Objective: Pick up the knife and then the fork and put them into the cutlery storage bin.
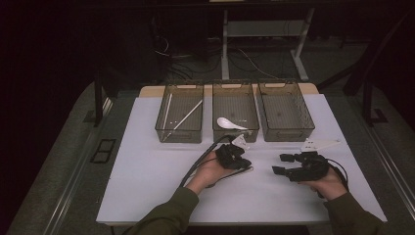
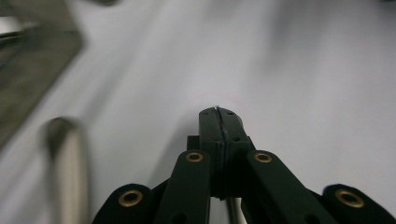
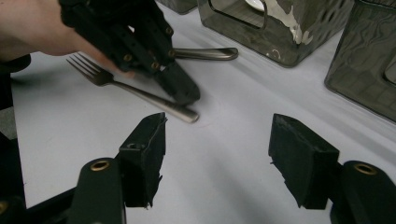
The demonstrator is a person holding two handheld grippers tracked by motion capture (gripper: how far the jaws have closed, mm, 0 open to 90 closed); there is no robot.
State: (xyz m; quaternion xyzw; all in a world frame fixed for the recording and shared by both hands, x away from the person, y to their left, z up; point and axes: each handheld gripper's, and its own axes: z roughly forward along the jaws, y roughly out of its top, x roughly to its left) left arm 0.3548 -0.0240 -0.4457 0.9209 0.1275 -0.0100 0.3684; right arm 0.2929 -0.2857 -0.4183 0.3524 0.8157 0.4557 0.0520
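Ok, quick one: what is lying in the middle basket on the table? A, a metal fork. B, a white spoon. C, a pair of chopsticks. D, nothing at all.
B: the high view shows a white spoon lying on the bottom of the middle basket, while the fork lies out on the table under the left gripper.

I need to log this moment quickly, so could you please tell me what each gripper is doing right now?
Left gripper: shut on the handle of the fork, which lies on the white table.
Right gripper: open, holding nothing.
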